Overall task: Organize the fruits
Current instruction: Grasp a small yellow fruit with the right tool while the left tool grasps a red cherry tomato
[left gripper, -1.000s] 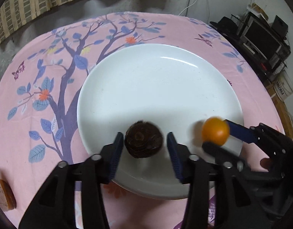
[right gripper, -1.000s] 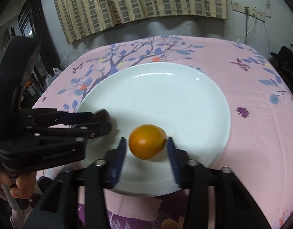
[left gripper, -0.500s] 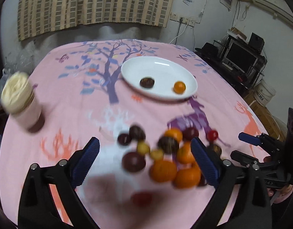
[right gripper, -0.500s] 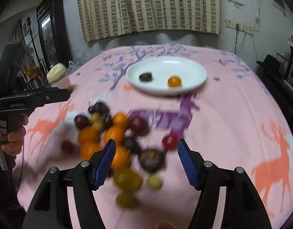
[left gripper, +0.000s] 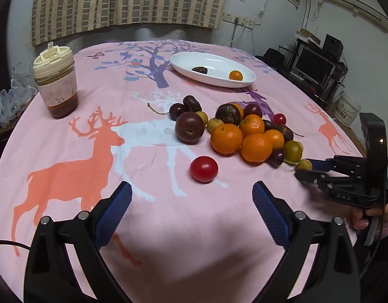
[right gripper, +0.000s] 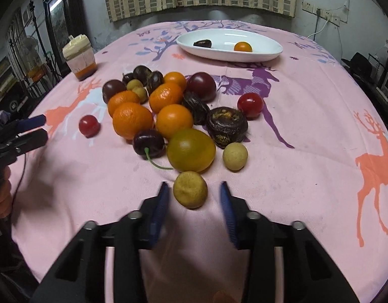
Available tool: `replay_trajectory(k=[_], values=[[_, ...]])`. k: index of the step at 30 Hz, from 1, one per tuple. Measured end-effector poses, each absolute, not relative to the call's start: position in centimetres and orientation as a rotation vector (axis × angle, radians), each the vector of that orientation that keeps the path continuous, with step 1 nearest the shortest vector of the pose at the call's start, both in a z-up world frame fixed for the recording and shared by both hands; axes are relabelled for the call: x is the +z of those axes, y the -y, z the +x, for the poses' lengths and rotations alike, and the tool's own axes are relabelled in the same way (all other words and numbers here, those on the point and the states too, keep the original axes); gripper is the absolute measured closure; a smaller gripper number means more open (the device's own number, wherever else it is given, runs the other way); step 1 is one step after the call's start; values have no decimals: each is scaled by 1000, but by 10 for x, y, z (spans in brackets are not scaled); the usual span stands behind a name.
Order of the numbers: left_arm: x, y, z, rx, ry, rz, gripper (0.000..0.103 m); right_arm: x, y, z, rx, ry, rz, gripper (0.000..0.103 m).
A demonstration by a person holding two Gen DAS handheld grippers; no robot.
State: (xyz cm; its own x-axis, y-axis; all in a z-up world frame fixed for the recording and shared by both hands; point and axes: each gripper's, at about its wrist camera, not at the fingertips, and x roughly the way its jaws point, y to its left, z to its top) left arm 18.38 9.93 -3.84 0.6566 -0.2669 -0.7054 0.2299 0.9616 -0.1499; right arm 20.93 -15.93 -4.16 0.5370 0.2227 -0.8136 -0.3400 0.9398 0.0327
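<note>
A white plate at the far side holds a dark fruit and a small orange. A pile of oranges, plums, cherries and small yellow fruits lies mid-table. My left gripper is open, just short of a red cherry tomato. My right gripper is open with its fingers on either side of a small yellow fruit, not touching it. That fruit also shows in the left wrist view.
A jar with a cream lid stands at the table's left. The pink deer-print cloth covers the table. Shelves with a monitor and a white bucket stand beyond the right edge.
Both grippers have left their fruits on the plate and pulled back to the near side. The right gripper has come down around the small yellow fruit; the left faces the red tomato.
</note>
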Motion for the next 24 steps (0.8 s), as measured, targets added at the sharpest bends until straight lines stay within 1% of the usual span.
replay_trajectory(k=[2, 4, 7, 12, 14, 16, 17, 19, 24], values=[[-40, -96, 187, -293, -820, -35, 17, -40, 160, 207, 340, -946, -134, 79], [-42, -91, 194, -317, -838, -14, 31, -36, 164, 204, 346, -936, -110, 79], [-46, -80, 206, -337, -866, 32, 43, -25, 170, 195, 347, -905, -89, 79], [-53, -64, 223, -337, -886, 95, 44, -14, 178, 187, 359, -882, -65, 79], [-55, -61, 227, -345, -897, 97, 49, -10, 181, 186, 359, -872, -60, 79], [-58, -58, 231, -349, -914, 101, 60, -8, 183, 187, 361, -867, -50, 79], [-60, -56, 233, -338, -919, 106, 60, -8, 184, 187, 363, -866, -47, 79], [-63, -56, 235, -304, -923, 132, 71, -7, 186, 189, 367, -865, -38, 79], [-59, -70, 238, -315, -952, 65, 73, -1, 191, 200, 387, -856, -1, 79]])
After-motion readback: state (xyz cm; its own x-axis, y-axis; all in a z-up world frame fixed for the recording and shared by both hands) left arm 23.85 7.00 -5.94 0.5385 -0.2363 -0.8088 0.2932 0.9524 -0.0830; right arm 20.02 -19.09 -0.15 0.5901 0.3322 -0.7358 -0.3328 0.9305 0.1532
